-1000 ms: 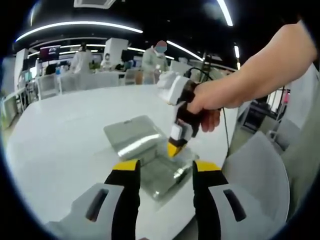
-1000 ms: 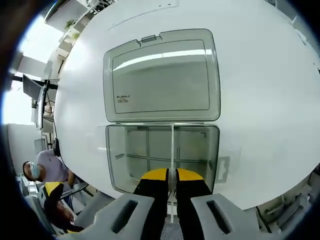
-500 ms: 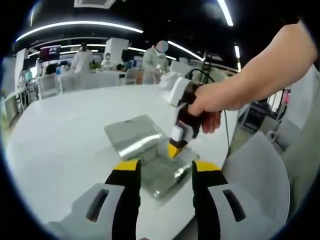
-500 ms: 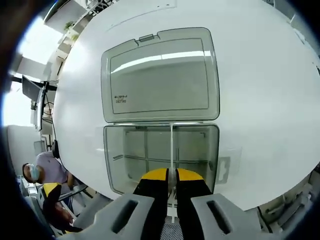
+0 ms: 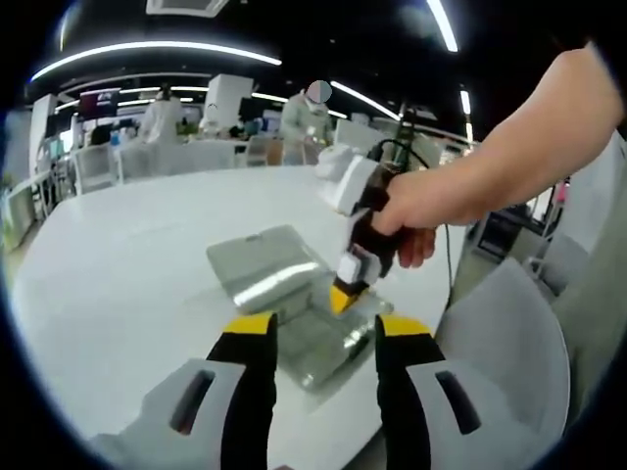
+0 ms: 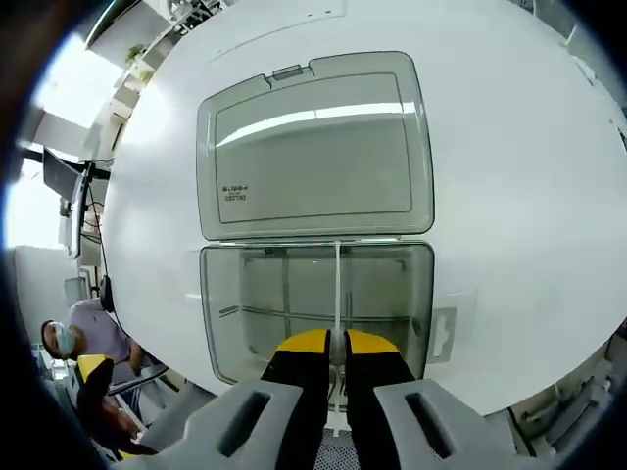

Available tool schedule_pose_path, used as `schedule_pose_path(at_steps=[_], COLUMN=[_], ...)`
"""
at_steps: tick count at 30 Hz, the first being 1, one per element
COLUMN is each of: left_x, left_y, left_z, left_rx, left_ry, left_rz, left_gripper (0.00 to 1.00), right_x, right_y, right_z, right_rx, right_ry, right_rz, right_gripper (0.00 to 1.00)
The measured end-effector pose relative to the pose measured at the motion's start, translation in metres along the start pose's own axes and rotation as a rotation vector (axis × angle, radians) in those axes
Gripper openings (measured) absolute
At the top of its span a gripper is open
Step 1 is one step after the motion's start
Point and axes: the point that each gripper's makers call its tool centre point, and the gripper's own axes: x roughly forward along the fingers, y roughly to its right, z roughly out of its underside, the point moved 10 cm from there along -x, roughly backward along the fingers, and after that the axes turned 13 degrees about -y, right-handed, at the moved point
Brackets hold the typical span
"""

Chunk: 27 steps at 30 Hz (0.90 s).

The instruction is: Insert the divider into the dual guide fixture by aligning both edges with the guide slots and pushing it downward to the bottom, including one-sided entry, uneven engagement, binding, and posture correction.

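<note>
Nothing has shifted: right gripper [image 6: 336,345] fingers clamp one divider [image 6: 337,294] inside one box [image 6: 223,294]; left gripper [image 5: 318,333] fingers apart.

Right gripper [image 5: 342,296] over box [image 5: 294,313] — left gripper [image 5: 318,331] open.

Left gripper [image 5: 321,338]: two black fingers [image 5: 249,392] capped with yellow pads, each set on a pale grey moulded base with a dark slanted oval slot. Right gripper [image 6: 335,345]: same build, black fingers [image 6: 302,392] with yellow tips, grey bases bearing matching slots; in the left gripper view its body [image 5: 358,230] is white and black, tapering to a yellow tip, with a thin black cable at the back. Person's hand [image 5: 416,211] and forearm: bare, no glove or sleeve visible.
</note>
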Motion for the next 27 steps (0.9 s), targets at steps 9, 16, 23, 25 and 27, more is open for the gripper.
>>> schedule_pose_path(at_steps=[9,16,23,25,27], left_x=[0.001,0.002,0.001,0.000,0.000], left_y=[-0.004,-0.004,-0.003,-0.002,-0.001], left_z=[0.002,0.002,0.000,0.000,-0.001], left_rx=[-0.003,-0.002,-0.001,-0.002,-0.001], left_ry=[-0.002,-0.003,0.000,0.001,0.002], left_rz=[-0.002,-0.002,-0.002,-0.002,-0.002], left_gripper=[0.37,0.36,0.36,0.36,0.36], right_x=[0.002,0.002,-0.002,-0.002,-0.003], right_y=[0.001,0.000,-0.001,-0.002,-0.001], right_z=[-0.001,-0.008,-0.008,-0.009,-0.008], right_rx=[-0.038,-0.067,-0.062,-0.067,-0.063], right_ry=[0.003,-0.008,-0.017,-0.017,-0.015], right_rz=[0.015,0.044,0.056,0.056,0.057], right_gripper=[0.00,0.00,0.00,0.00,0.00])
